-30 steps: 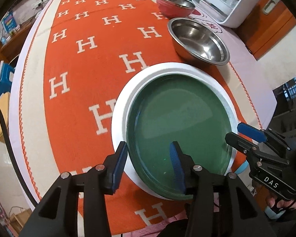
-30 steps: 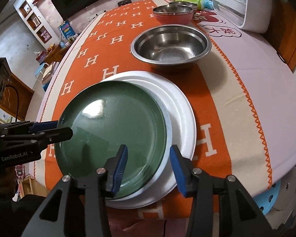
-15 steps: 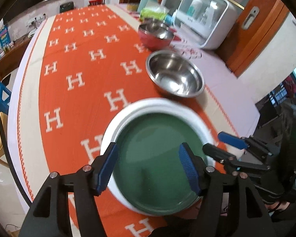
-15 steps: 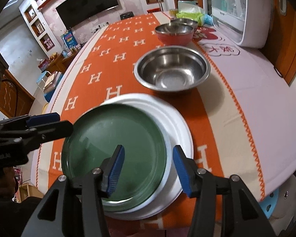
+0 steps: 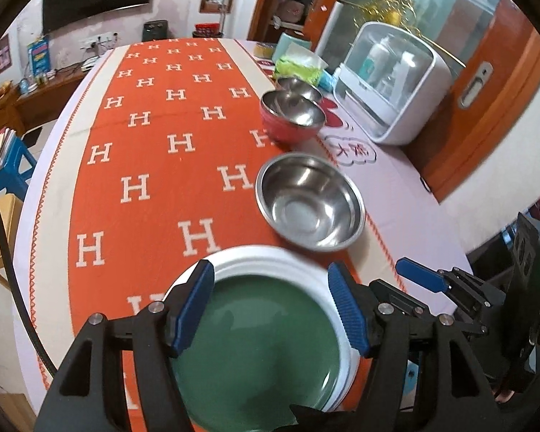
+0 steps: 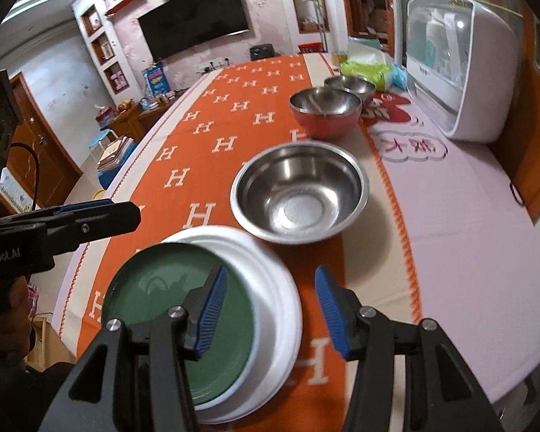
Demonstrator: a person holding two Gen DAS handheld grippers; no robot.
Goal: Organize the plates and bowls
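We hold both grippers, left (image 5: 270, 309) and right (image 6: 270, 313), half-open and empty above the green plate (image 6: 169, 309) stacked on the white plate (image 6: 270, 288). The steel bowl (image 6: 298, 194) probably sits close enough to bump.

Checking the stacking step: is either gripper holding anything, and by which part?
Nothing is held. The left gripper and the right gripper are open above the green plate.

both wrist views look steeply down along their own fingers from close above the near table end, left view from the left, right view from the right, sharing the green plate (image 5: 266, 352) (image 6: 169, 309), steel bowl (image 5: 309, 201) (image 6: 300, 192) and orange cloth (image 5: 154, 165) (image 6: 212, 144).
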